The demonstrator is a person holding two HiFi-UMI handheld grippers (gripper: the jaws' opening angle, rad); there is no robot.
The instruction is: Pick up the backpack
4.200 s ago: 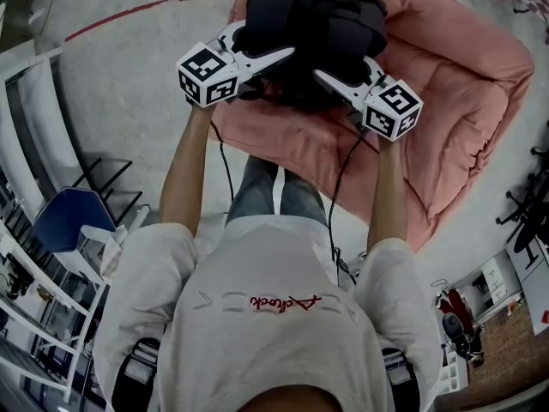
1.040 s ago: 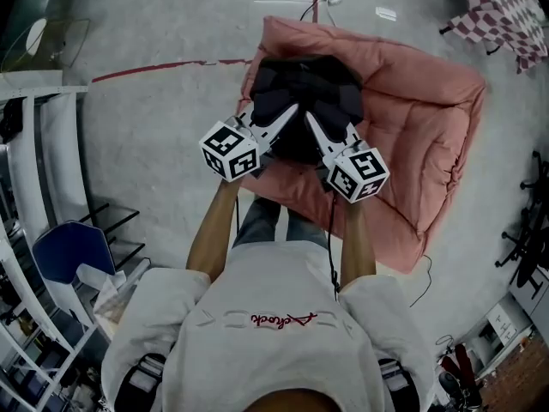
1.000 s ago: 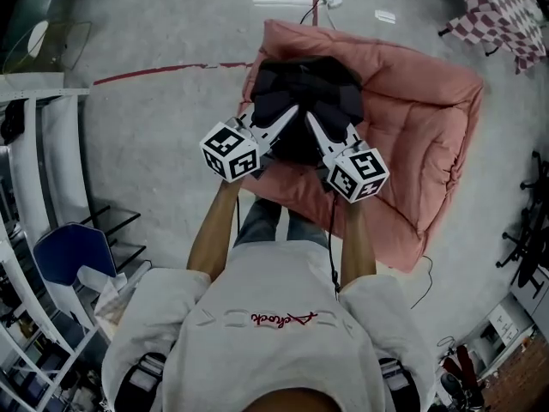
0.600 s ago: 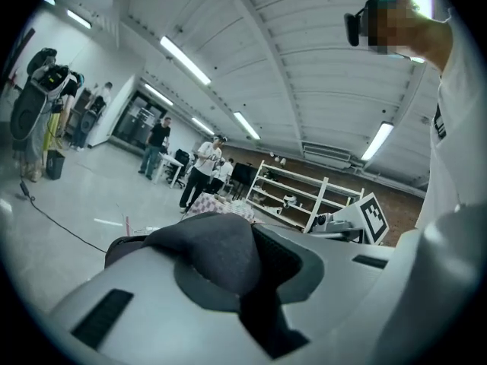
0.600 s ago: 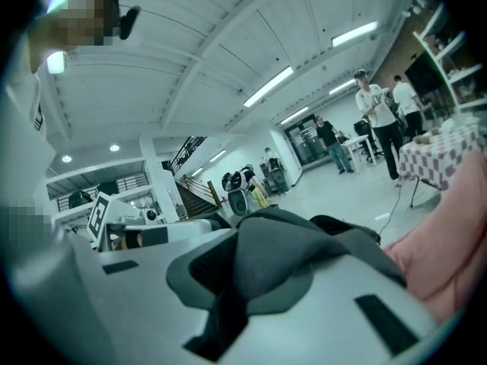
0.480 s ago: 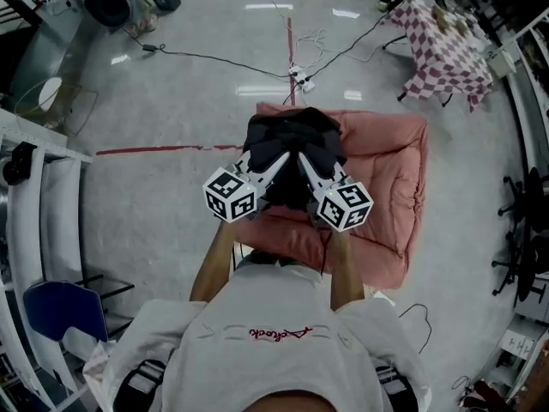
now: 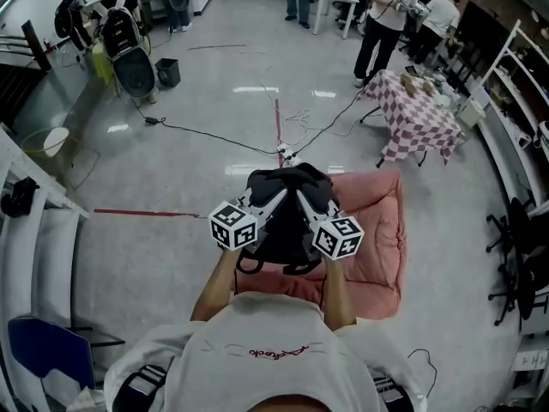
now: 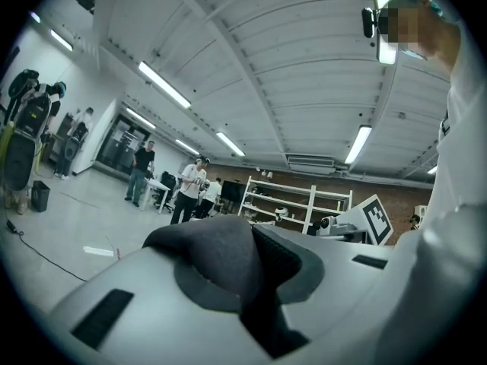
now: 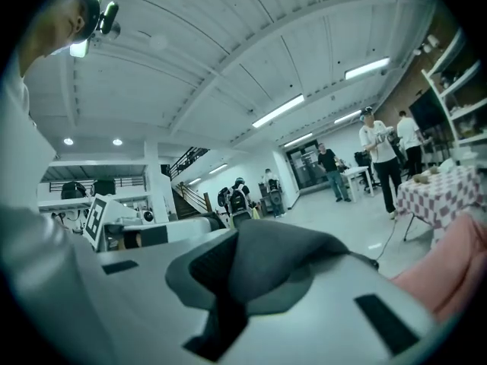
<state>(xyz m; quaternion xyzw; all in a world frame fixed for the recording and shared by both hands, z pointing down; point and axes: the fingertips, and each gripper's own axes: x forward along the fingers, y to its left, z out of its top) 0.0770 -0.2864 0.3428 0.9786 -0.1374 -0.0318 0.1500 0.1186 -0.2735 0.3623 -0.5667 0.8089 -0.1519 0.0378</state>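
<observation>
Holds the black backpack (image 7: 288, 217) up in front of the chest, over the pink cushion (image 7: 377, 239) on the floor. Grips it with left gripper (image 7: 276, 198) and right gripper (image 7: 300, 199) side by side, each pair of jaws nearly closed, pinching a fold of its dark fabric.

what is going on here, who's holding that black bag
A person stands with a set of tongs in each hand. The left tongs and the right tongs are each shut on a dark strap of the backpack. It hangs from them in front of the person, over the pink cushion on the floor. The pickup looks done.
</observation>
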